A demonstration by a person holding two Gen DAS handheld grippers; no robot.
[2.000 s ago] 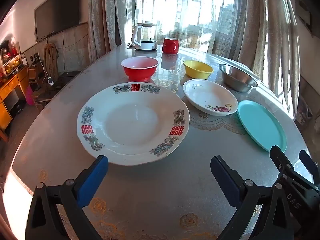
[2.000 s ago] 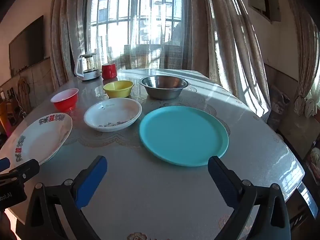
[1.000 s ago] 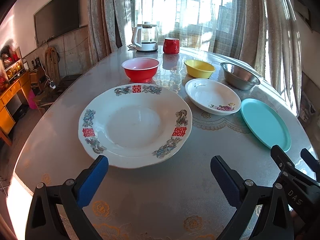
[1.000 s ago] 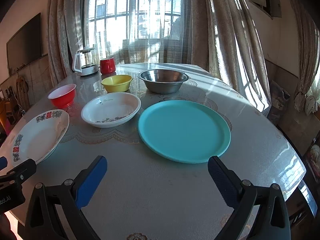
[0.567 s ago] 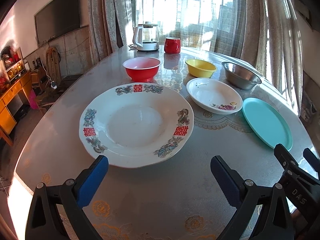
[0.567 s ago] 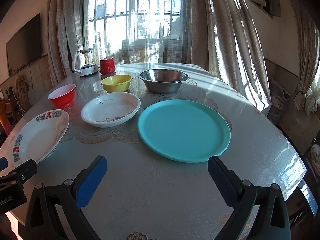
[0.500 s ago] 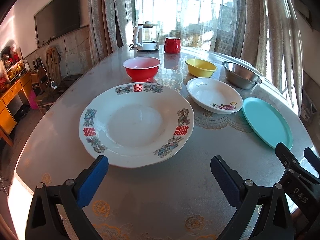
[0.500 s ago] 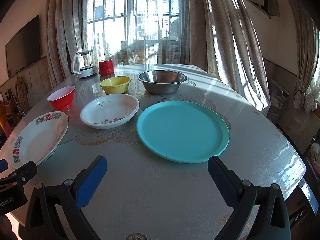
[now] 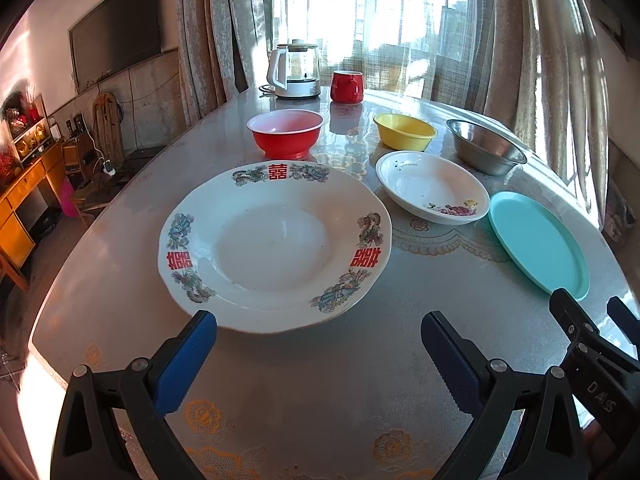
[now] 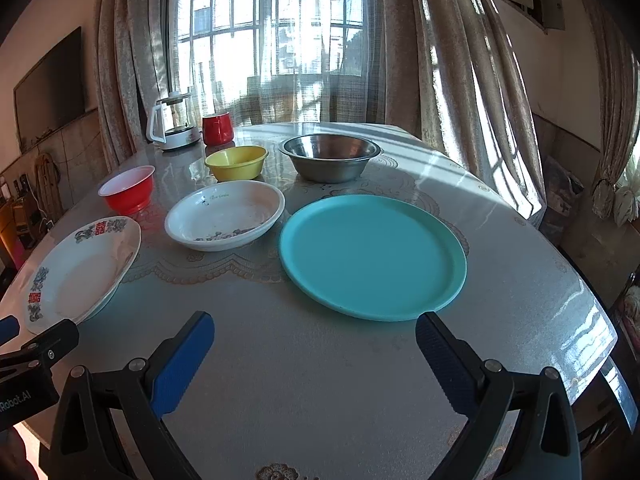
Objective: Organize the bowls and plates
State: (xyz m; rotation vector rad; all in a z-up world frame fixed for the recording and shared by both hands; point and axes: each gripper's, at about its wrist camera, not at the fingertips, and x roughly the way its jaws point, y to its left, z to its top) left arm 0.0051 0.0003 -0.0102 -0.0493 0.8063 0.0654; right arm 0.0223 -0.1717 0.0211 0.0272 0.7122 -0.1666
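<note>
A large white patterned plate point(image 9: 272, 248) lies just ahead of my open, empty left gripper point(image 9: 318, 344); it also shows at the left of the right wrist view point(image 10: 80, 268). A teal plate point(image 10: 372, 256) lies just ahead of my open, empty right gripper point(image 10: 314, 346); it also shows in the left wrist view point(image 9: 536, 240). Behind them sit a white floral dish point(image 9: 432, 192), a red bowl point(image 9: 285, 133), a yellow bowl point(image 9: 404, 131) and a steel bowl point(image 9: 484, 151). The dish point(image 10: 224, 214), red bowl point(image 10: 128, 189), yellow bowl point(image 10: 237, 162) and steel bowl point(image 10: 329, 156) also show in the right wrist view.
A glass kettle point(image 9: 295, 70) and a red mug point(image 9: 346, 86) stand at the far end of the round table point(image 9: 280, 392). Curtains and a window lie behind. The table edge drops off at the right point(image 10: 600, 344).
Both grippers have drifted slightly forward toward the plates. Both stay open and nothing on the table has moved.
</note>
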